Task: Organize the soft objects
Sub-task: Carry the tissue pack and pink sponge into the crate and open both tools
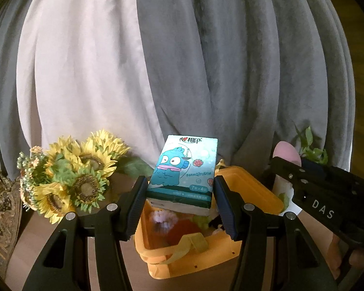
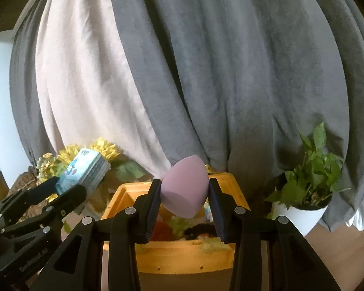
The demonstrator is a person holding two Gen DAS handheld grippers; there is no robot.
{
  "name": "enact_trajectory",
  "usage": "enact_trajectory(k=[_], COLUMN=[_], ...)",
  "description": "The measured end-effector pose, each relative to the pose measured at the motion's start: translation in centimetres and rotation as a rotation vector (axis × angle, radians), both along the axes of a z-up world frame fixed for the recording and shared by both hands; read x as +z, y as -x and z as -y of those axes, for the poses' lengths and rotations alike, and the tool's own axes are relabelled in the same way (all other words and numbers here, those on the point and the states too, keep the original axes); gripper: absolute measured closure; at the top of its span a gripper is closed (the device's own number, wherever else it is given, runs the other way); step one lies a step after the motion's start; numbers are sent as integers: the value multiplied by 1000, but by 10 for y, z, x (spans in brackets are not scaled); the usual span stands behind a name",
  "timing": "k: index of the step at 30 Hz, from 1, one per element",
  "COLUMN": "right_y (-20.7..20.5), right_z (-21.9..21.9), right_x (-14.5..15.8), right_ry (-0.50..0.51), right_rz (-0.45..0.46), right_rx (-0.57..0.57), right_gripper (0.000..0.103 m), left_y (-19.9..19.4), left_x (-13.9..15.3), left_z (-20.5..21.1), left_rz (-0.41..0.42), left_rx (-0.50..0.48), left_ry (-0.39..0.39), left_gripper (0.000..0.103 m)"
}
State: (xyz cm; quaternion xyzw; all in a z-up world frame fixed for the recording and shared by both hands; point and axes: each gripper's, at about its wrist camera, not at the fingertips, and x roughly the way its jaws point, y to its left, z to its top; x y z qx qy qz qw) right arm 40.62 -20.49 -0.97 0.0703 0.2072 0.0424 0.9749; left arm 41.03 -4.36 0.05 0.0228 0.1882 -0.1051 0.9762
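My left gripper (image 1: pixel 180 189) is shut on a teal tissue pack (image 1: pixel 182 169) with a cartoon fish, held above the open yellow box (image 1: pixel 250 189). My right gripper (image 2: pixel 185 189) is shut on a pink egg-shaped sponge (image 2: pixel 185 186), also above the yellow box (image 2: pixel 182 257). Inside the box lie several soft items: something red, green, pink and fluffy, and black. In the right wrist view the left gripper (image 2: pixel 60 189) with the tissue pack (image 2: pixel 87 169) hangs at the left. In the left wrist view the right gripper (image 1: pixel 288 167) with the sponge (image 1: pixel 285 151) shows at the right.
A bunch of artificial sunflowers (image 1: pixel 70 174) stands left of the box. A potted green plant (image 2: pixel 310 174) in a white pot stands to its right. Grey and pale curtains (image 2: pixel 206 72) hang close behind. The box rests on a brown tabletop (image 1: pixel 48 228).
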Motion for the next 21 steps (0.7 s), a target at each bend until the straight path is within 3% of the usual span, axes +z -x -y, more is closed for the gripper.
enact_trajectory(k=[21], right_y=[-90], right_z=[7], right_x=[-53], right_ry=[13], right_rz=[-182], right_rx=[13], right_gripper=[63], left_y=[-88], left_x=[-55], left_z=[17], left_rz=[-166], left_rx=[-10], left_ry=[-38], left_gripper=[48])
